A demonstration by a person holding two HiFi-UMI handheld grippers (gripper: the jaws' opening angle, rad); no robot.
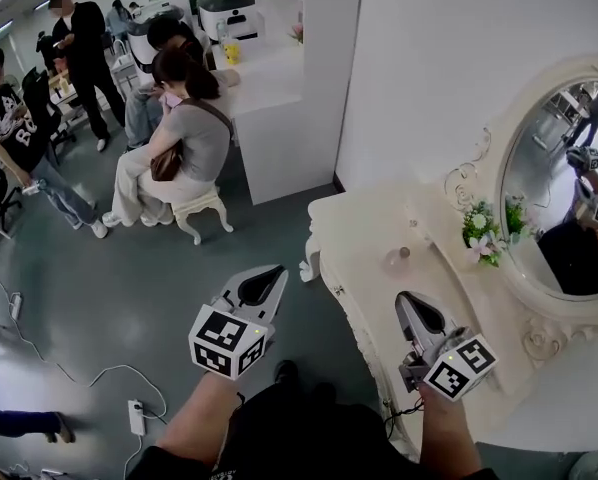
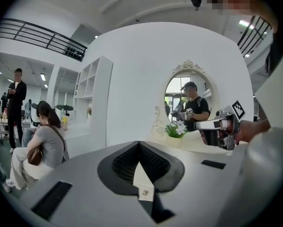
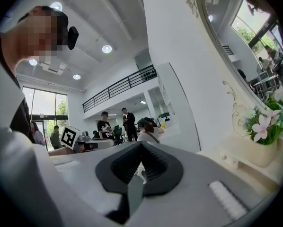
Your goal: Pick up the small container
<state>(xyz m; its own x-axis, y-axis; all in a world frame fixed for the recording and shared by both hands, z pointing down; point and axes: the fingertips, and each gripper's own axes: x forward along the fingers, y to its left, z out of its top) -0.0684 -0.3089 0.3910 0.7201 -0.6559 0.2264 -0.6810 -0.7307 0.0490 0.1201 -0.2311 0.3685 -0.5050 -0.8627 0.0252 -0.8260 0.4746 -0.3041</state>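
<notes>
Both tools were empty: the left hand-held gripper [image 1: 275, 272] and the right hand-held gripper [image 1: 403, 298] had their jaws together. The small container [image 1: 396, 260] stood untouched on the tabletop [image 1: 354, 240], just ahead of the right one. Approach, opening, grasp and lift were all left to do.

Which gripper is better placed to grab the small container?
Right: the right gripper hovers over the dressing table, just short of the small container; the left gripper is off over the floor.
</notes>
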